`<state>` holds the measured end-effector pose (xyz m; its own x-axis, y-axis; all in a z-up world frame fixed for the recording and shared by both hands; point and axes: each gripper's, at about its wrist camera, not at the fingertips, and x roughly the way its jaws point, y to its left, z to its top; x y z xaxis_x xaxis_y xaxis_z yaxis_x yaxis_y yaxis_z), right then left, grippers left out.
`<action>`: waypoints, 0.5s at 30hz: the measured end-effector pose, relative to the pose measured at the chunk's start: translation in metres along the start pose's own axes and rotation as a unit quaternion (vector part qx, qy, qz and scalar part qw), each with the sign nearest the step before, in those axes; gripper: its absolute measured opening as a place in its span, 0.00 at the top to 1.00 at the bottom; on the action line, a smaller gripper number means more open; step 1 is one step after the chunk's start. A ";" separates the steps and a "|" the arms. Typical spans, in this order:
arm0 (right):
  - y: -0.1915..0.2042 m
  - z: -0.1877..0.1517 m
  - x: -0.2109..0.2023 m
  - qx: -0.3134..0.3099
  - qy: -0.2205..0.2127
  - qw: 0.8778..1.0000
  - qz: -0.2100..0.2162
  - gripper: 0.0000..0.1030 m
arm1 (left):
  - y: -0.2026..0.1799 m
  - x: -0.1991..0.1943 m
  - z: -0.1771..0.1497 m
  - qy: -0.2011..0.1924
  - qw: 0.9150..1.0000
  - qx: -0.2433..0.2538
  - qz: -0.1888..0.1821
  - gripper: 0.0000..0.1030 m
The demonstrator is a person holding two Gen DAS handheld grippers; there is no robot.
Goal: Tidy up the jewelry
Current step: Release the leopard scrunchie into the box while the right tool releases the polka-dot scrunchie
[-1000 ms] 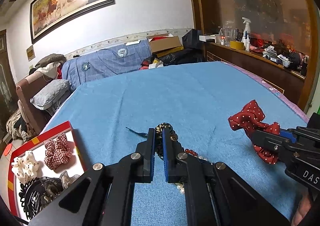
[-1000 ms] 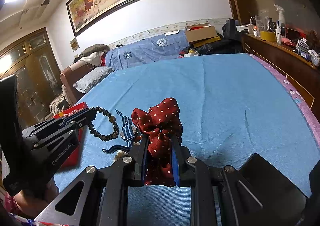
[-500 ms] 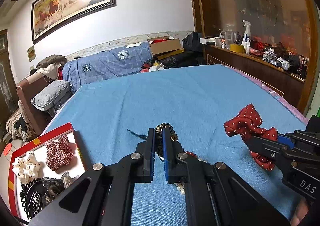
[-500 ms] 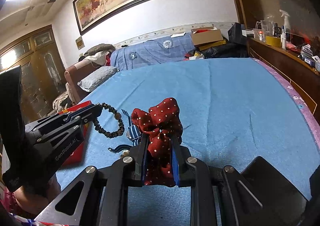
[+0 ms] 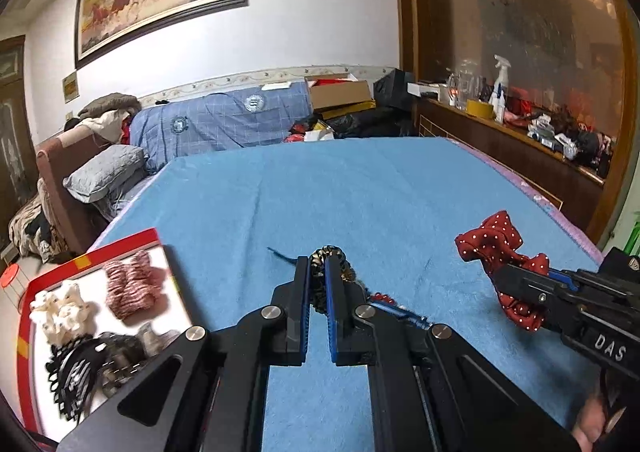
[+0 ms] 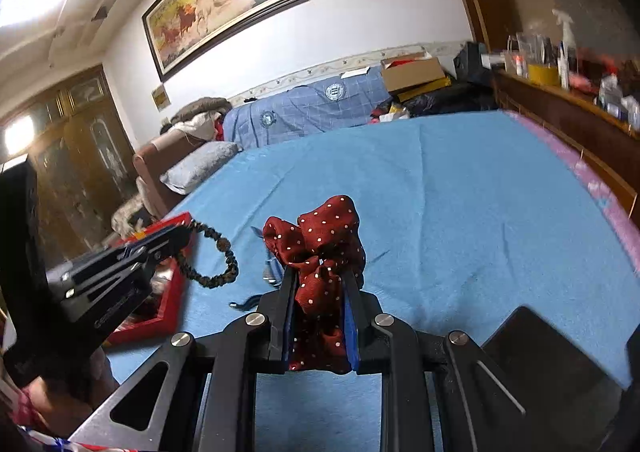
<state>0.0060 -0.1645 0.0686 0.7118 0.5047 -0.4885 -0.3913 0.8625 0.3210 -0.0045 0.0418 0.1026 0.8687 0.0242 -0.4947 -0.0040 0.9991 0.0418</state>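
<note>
Left gripper (image 5: 317, 267) pinches dark round-bead bracelet (image 6: 216, 257); right gripper (image 6: 319, 277) clamps crumpled red dotted fabric scrunchie (image 6: 320, 248).

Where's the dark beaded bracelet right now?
The dark beaded bracelet hangs from the left gripper, pinched between its fingers above the blue bedspread, beside the red-rimmed tray.

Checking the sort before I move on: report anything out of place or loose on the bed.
Loose pieces lie on the blue bedspread outside the red tray: a blue striped strap and red beads. The left gripper holds a beaded bracelet, the right gripper a red polka-dot scrunchie.
</note>
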 end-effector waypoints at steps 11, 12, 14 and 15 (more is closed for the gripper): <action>0.076 -0.006 0.007 -0.027 0.025 0.997 0.070 0.79 | 0.087 -0.068 -0.011 -0.030 0.996 -0.070 0.045 0.93; 0.086 -0.007 0.009 -0.036 0.029 0.996 0.076 0.79 | 0.098 -0.072 -0.014 -0.030 0.995 -0.078 0.053 0.93; 0.109 -0.008 0.013 -0.055 0.037 0.994 0.088 0.79 | 0.127 -0.080 -0.023 -0.028 0.992 -0.102 0.073 0.93; 0.120 -0.009 0.016 -0.063 0.041 0.993 0.095 0.79 | 0.139 -0.083 -0.026 -0.025 0.990 -0.112 0.080 0.93</action>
<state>-0.0350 -0.0527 0.0920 0.5703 0.6557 -0.4948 -0.5875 0.7465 0.3122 -0.0898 0.1797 0.1264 0.8721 0.1857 -0.4527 -0.2474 0.9656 -0.0804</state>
